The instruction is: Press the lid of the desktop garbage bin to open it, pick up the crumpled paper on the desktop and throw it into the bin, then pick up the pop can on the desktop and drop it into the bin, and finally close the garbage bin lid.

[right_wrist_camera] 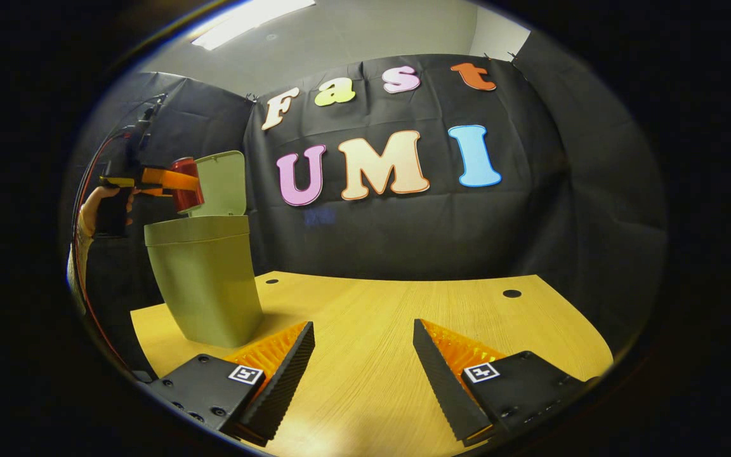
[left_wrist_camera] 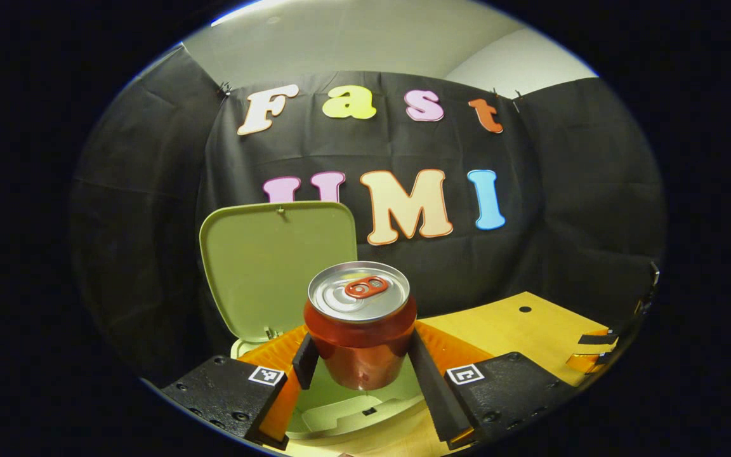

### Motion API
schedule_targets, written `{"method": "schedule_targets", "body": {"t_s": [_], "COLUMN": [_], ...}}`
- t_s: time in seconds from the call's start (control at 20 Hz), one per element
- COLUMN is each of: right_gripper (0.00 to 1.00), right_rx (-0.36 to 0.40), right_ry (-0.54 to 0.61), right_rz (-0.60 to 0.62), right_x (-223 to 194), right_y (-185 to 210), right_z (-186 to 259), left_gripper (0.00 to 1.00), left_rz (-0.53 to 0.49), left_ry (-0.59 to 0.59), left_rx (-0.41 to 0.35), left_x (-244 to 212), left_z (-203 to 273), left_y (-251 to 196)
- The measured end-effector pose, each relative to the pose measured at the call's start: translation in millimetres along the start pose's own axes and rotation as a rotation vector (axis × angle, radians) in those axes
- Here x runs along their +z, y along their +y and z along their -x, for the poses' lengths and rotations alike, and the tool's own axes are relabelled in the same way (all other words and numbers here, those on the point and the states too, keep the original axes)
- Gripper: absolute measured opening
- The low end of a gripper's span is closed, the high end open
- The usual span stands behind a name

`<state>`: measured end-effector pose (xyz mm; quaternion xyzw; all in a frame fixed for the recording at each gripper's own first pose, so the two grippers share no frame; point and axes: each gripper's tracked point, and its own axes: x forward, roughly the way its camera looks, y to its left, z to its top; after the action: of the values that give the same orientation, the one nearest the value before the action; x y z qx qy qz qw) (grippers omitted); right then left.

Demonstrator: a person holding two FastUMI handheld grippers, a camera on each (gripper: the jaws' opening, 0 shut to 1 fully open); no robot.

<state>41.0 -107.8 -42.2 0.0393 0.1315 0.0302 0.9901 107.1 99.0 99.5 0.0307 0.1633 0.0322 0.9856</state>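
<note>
While my left gripper point(left_wrist_camera: 360, 362) has its jaws pinching the pop can point(left_wrist_camera: 360, 324) by its sides, upright, the can hangs over the open mouth of the garbage bin point(right_wrist_camera: 204, 279), whose lid point(left_wrist_camera: 276, 266) stands raised behind it. I judge the can light, thin-walled and slick, so a mid-body hold with mild pressure suits it. My right gripper point(right_wrist_camera: 363, 365) rests low over the bench point(right_wrist_camera: 391, 304), jaws spread, holding nothing.
</note>
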Motion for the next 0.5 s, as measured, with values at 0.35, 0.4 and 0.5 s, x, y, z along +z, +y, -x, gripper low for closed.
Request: {"method": "schedule_targets", "body": {"t_s": [0.35,0.4,0.5], "right_gripper": [0.99,0.99,0.98], "right_rx": [-0.006,-0.008,-0.006], "right_ry": [-0.009,-0.009,-0.006], "right_rz": [-0.015,-0.014,-0.015], "right_x": [4.0,4.4,3.0], "right_y": [-7.3,-7.3,-6.7], "right_z": [2.5,2.3,1.8], "left_gripper": [0.8,0.84,0.87], "left_rz": [0.022,0.018,0.009], "left_ry": [0.036,0.029,0.017], "left_rx": [0.051,0.052,0.056], "left_x": [-3.3,-0.1,7.3], "left_z": [-9.7,-8.5,-7.4], "left_y": [13.9,15.0,15.2]}}
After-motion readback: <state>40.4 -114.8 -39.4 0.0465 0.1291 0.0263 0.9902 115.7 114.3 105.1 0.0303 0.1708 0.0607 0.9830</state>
